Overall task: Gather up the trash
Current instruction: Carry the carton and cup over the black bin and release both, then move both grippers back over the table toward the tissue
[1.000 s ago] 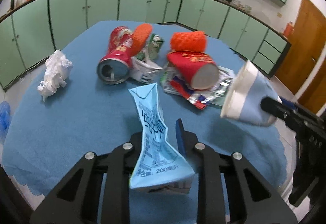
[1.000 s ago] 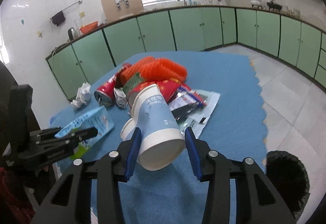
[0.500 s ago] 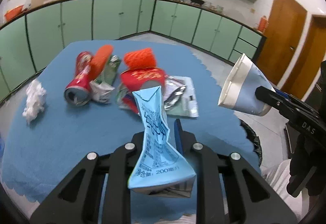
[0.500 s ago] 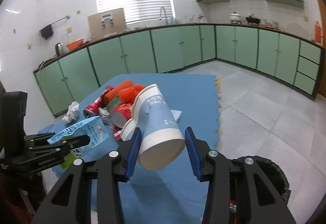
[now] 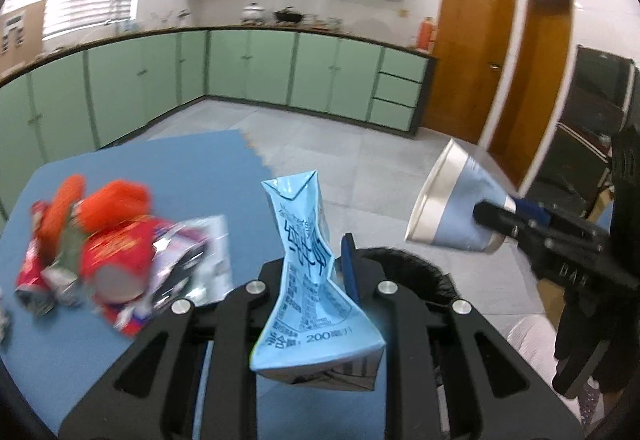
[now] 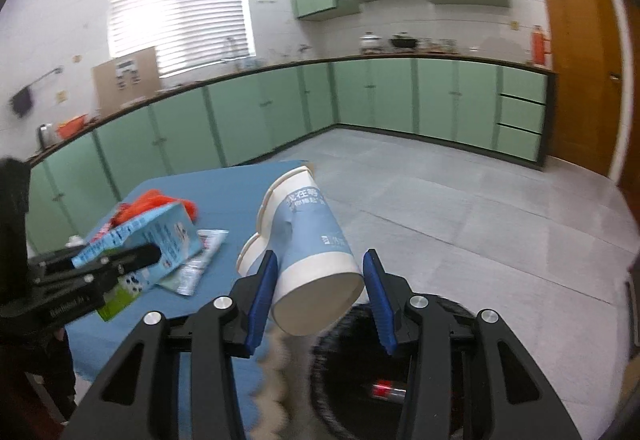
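My left gripper [image 5: 316, 272] is shut on a squashed light-blue milk carton [image 5: 312, 280], held above the blue table's right edge; it also shows in the right wrist view [image 6: 144, 240]. My right gripper [image 6: 320, 280] is shut on a blue-and-white paper cup [image 6: 308, 240], held over a black trash bin [image 6: 360, 380] beside the table. The cup also shows in the left wrist view [image 5: 456, 211], and the bin [image 5: 416, 272] lies just behind my left fingers.
Red cans, orange mesh and foil wrappers [image 5: 104, 248] lie piled on the blue table [image 5: 168, 167]. A red item [image 6: 386, 390] lies inside the bin. Green cabinets [image 6: 360, 99] line the walls, brown doors [image 5: 472, 51] stand at the right, grey tile floor [image 6: 480, 207] beyond.
Both grippers have swung to the right, away from the trash pile, carrying the carton and the cup. The cup now hangs over the black bin.
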